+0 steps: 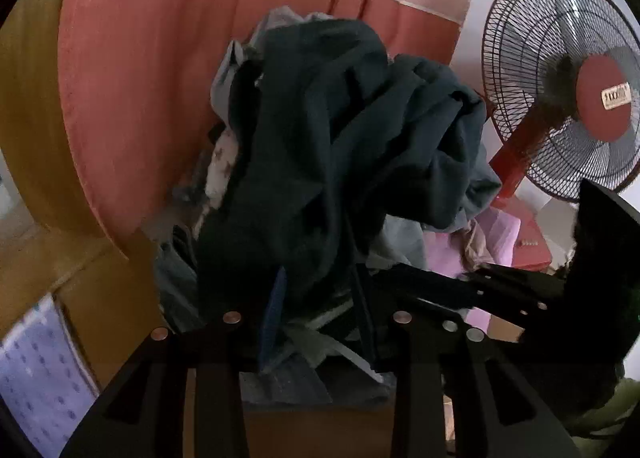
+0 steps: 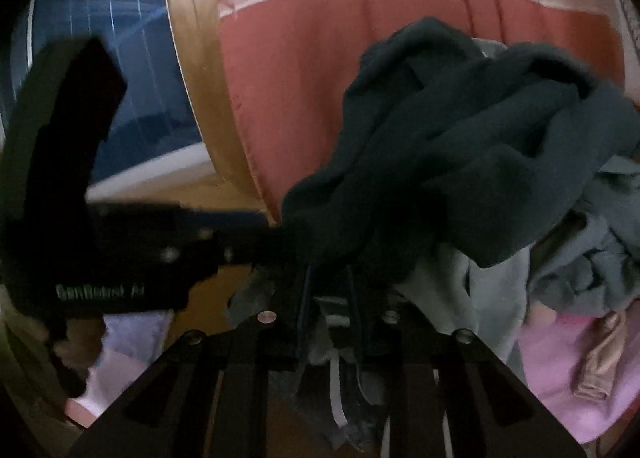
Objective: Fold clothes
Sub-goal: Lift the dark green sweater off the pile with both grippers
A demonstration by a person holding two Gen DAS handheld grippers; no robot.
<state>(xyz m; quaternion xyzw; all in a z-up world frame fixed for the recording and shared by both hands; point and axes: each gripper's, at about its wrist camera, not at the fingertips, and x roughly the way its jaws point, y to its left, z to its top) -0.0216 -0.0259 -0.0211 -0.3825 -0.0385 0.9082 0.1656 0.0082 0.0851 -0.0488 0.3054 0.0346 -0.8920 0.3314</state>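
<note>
A dark teal garment point(image 1: 340, 118) point(image 2: 460, 130) lies crumpled on top of a heap of clothes, and its folds run down into both grippers. In the left wrist view my left gripper point(image 1: 318, 278) has the dark cloth filling the gap between its fingers. The right gripper point(image 1: 384, 278) reaches in from the right, its tip buried in the same cloth. In the right wrist view my right gripper point(image 2: 328, 282) stands narrow, its jaws still closing on the garment's lower edge. The left gripper point(image 2: 280, 242) enters from the left, its tip hidden in the cloth.
Under the dark garment lie a grey garment point(image 2: 452, 286) and pink cloth point(image 2: 568, 342) point(image 1: 444, 254). A red standing fan point(image 1: 568, 98) is close on the right. A salmon curtain point(image 1: 160, 78) and a wooden frame point(image 2: 196, 70) stand behind. A lilac patterned cloth point(image 1: 36, 370) lies low left.
</note>
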